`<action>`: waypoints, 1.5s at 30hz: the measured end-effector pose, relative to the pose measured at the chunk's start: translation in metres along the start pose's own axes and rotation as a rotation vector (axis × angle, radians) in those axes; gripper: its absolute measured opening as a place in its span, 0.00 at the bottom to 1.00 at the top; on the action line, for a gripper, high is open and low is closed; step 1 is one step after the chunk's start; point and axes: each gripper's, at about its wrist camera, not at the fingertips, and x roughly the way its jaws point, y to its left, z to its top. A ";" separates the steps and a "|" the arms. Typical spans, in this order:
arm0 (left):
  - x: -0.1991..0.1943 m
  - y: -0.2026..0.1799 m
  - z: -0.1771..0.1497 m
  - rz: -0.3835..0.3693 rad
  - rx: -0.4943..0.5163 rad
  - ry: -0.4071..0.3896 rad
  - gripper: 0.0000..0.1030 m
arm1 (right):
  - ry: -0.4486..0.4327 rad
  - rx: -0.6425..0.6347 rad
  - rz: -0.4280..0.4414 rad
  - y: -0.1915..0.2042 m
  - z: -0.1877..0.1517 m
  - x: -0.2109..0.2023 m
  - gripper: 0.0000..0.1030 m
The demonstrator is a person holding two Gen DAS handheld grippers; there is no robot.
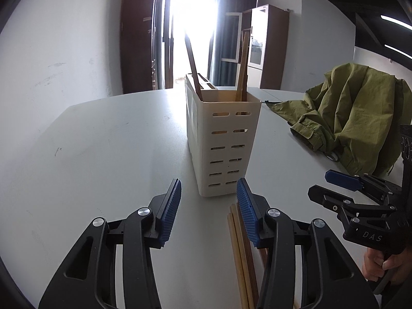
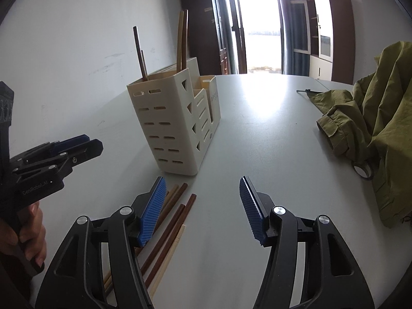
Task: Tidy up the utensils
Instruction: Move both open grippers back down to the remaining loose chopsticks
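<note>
From the left wrist view, the left hand-held gripper (image 1: pixel 208 206) hangs just above the white worktop (image 1: pixel 103 154) with its blue pads spread wide and nothing between them. Straight ahead of it stands the cream utensil holder (image 1: pixel 224 144), upright, with several chopsticks (image 1: pixel 191 61) leaning inside its front compartment. A bundle of loose chopsticks (image 1: pixel 242 252) lies flat on the worktop on the near side of the holder, running under the gripper's right finger. To the right of the holder, the right hand-held gripper (image 1: pixel 332 185) shows side-on, its fingers apart. Further right of the holder sits a crumpled olive jacket (image 1: pixel 355 116).

From the right wrist view, the right hand-held gripper (image 2: pixel 202 206) is also spread and empty. The utensil holder (image 2: pixel 175 121) stands ahead and to its left, stepped compartments visible on its side, chopsticks (image 2: pixel 181 41) sticking up from the tallest one. The loose chopsticks (image 2: pixel 170 226) lie just near of the holder, beside and partly beneath the gripper's left finger. The left hand-held gripper (image 2: pixel 85 144) shows left of the holder.
</note>
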 end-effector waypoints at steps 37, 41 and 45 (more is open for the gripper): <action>0.096 -0.007 -0.029 -0.097 0.074 0.313 0.44 | 0.236 -0.099 -0.055 0.027 -0.049 0.047 0.57; 0.098 -0.007 -0.031 -0.098 0.078 0.325 0.44 | 0.250 -0.099 -0.060 0.028 -0.051 0.049 0.57; 0.099 -0.008 -0.032 -0.096 0.079 0.336 0.44 | 0.261 -0.102 -0.075 0.030 -0.055 0.050 0.57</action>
